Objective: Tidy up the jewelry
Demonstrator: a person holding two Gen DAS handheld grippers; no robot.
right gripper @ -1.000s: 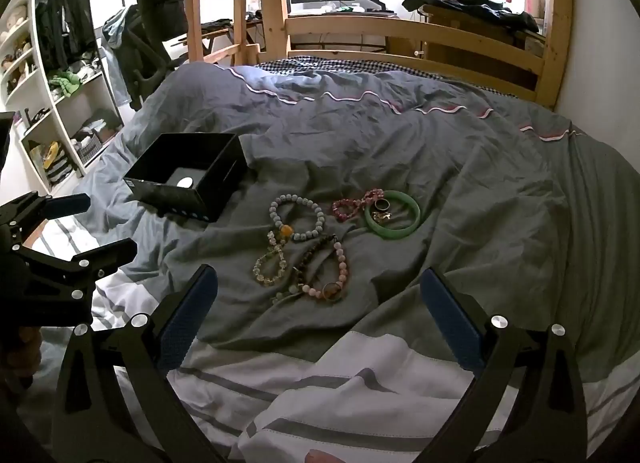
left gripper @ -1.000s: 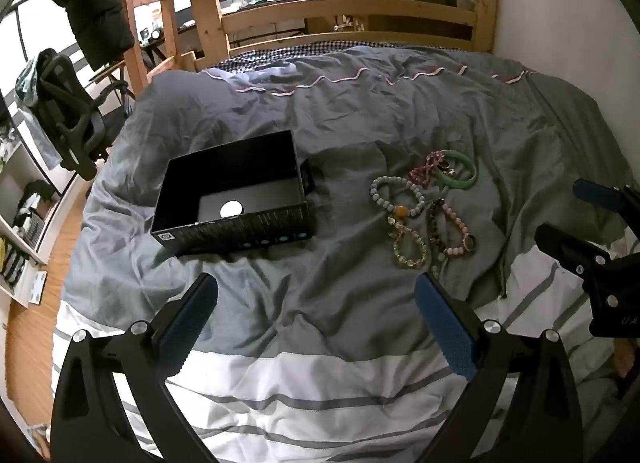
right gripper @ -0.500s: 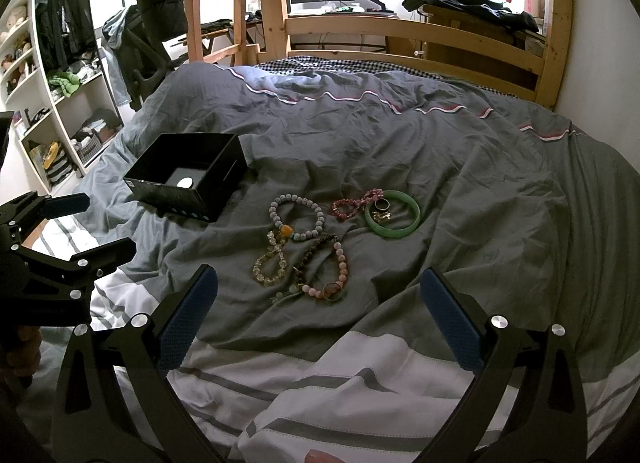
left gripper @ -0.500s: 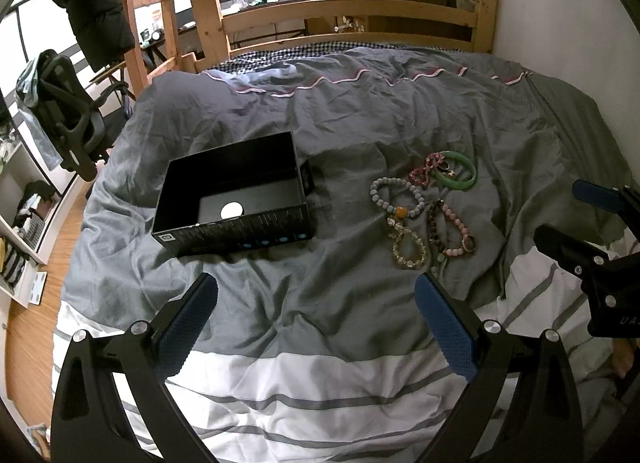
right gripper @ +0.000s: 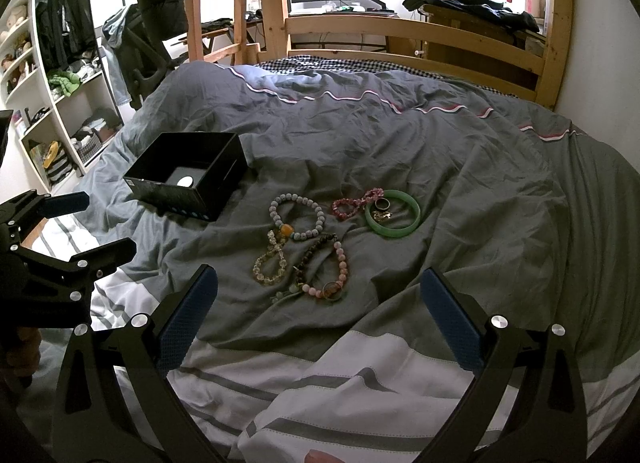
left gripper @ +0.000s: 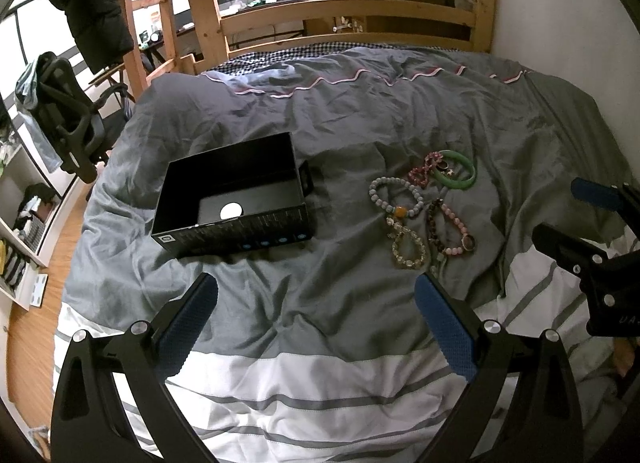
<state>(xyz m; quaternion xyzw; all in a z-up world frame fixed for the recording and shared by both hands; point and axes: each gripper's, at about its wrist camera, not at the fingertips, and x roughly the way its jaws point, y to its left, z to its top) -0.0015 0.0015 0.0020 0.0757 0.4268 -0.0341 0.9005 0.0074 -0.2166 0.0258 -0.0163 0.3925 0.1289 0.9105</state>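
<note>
Two rings [right gripper: 381,205] in bangle [right gripper: 394,231], right view clearer

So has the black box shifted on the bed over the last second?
No. The black box sits at the same spot against the wooden bed frame and the same duvet folds in both views.

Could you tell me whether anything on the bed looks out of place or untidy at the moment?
Yes: the jewelry lies loose on the grey duvet beside the black box rather than in it. The beaded bracelets overlap in a tangle, and a ring sits inside the green bangle. Nothing looks damaged.
</note>
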